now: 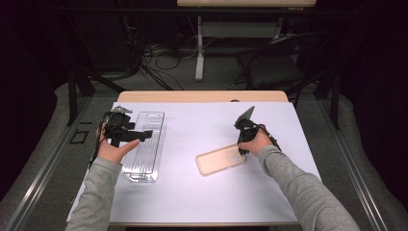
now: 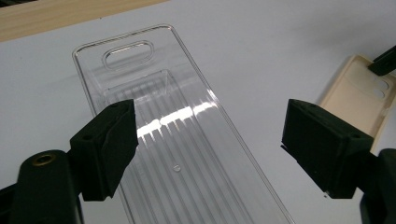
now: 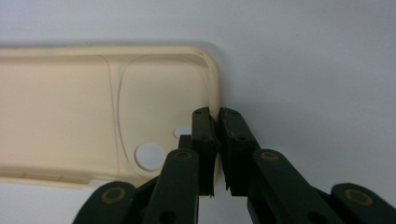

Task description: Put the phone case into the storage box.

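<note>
The right tongs (image 3: pixel 217 140) are pressed together on the thin end wall of the phone case (image 1: pixel 220 159), pinching its rim. The case lies flat on the bench (image 1: pixel 202 192), a bit right of the middle and near the person. To do this well, I think the pinch should stay firm on the rim and the lift should be slow, since the wall is thin and may slip. The case is cream, smooth and bendy-looking, with round corners and small holes. The left tongs (image 2: pixel 210 144) are spread wide over the tray (image 2: pixel 187 140), which is clear, hard, long and ribbed, at the left.
</note>
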Available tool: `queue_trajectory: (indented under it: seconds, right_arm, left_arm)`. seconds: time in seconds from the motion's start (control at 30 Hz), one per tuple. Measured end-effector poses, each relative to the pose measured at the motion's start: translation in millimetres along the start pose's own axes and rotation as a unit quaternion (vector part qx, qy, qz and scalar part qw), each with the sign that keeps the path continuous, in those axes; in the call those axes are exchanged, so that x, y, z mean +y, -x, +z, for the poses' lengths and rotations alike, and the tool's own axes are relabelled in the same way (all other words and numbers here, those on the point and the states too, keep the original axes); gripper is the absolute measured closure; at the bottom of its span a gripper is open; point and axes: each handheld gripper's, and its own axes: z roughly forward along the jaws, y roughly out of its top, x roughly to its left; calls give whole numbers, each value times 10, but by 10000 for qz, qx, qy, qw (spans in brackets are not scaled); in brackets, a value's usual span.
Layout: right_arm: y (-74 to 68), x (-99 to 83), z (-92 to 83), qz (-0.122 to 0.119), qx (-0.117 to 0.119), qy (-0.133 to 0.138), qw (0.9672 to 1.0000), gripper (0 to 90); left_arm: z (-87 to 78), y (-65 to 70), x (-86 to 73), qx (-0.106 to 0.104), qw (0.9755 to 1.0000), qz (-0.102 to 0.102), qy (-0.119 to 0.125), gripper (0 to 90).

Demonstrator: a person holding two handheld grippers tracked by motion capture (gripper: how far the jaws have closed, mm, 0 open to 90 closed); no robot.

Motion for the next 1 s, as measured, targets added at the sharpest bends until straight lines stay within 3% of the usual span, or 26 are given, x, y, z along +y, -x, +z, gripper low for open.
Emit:
queue_trajectory:
  seconds: [1.0]
  right_arm:
    - [7,-9,-11,39,-2,-25,10000,871]
  left_arm:
    - [5,-4,-1,16,10000,11,-1,185]
